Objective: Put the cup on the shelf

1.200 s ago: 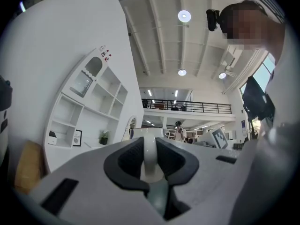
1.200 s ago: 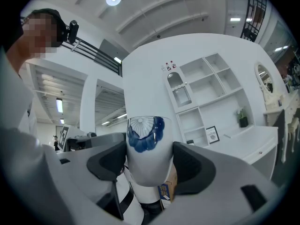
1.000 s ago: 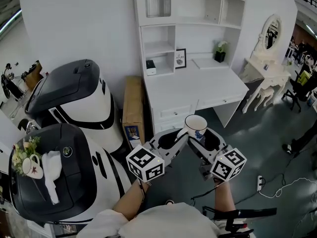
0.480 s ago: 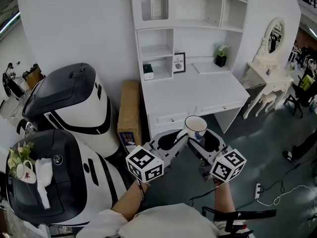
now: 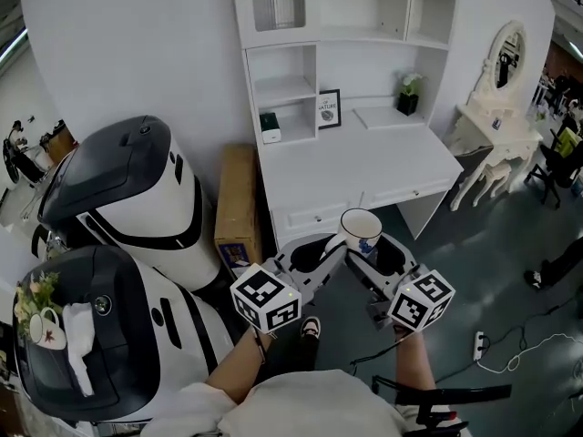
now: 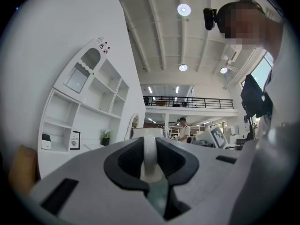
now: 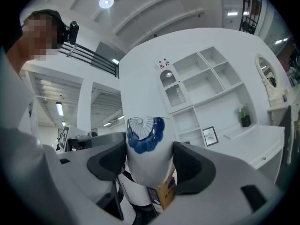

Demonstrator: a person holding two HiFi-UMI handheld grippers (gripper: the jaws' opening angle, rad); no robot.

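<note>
Cup [image 5: 361, 230] is upright in mid-air over the floor [image 5: 474, 253], carried between both hands, short of the front edge of the white tabletop [image 5: 364, 164] and well apart from the shelf [image 5: 290, 89]. The left tool [image 5: 335, 248] is clamped on the cup's handle [image 6: 149, 151], which shows as a thin white strip pinched between the dark pads. The right tool [image 7: 147, 165] is closed around the cup body, one pad on each side, blue motif facing its camera. Placement not yet begun, by my reading. Risks from here:

- The body is glazed and narrows downward, so a slack right grip could let it slide.
- With two tools on one cup, hands drifting apart or twisting against each other would load the handle or tip the cup.
- The shelf compartments look tight. The lower left one already holds a small dark box [image 5: 268, 122], and a picture frame [image 5: 329, 109] and a potted plant [image 5: 409, 93] stand along the tabletop's back edge; a wide approach with either bulky tool could knock them or catch a divider.
- Letting go unevenly could drag the cup off the shelf edge.
</note>
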